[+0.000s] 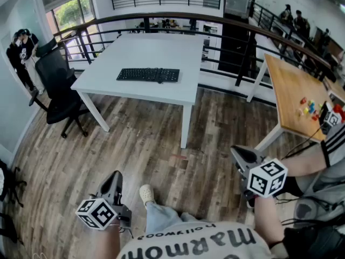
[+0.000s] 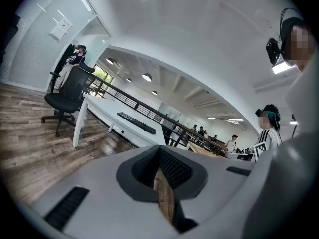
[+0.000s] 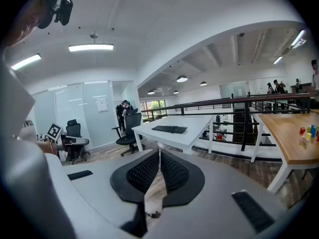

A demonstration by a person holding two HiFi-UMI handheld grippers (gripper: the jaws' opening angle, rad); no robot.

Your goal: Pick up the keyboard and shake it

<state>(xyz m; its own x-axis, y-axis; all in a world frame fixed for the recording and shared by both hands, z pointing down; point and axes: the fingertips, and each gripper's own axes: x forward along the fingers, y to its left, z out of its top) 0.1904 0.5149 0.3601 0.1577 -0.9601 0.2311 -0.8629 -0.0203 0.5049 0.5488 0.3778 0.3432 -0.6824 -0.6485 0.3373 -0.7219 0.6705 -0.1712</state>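
A black keyboard [image 1: 148, 75] lies flat on a white table [image 1: 161, 42] some way ahead of me across the wooden floor. It also shows in the left gripper view as the keyboard [image 2: 136, 122] and in the right gripper view as the keyboard [image 3: 169, 129]. My left gripper [image 1: 115, 181] hangs low at the lower left, shut and empty, far from the table. My right gripper [image 1: 241, 156] is held at the lower right, also shut with nothing in it. In each gripper view the dark ribbed pads [image 2: 172, 168] [image 3: 149, 172] meet at the tips.
A black office chair [image 1: 56, 88] stands left of the table, with a person [image 1: 21, 50] behind it. A railing [image 1: 215, 26] runs behind the table. A wooden table [image 1: 296, 93] with small coloured blocks [image 1: 308, 108] is at the right. Another person's sleeve [image 1: 334, 144] is near my right.
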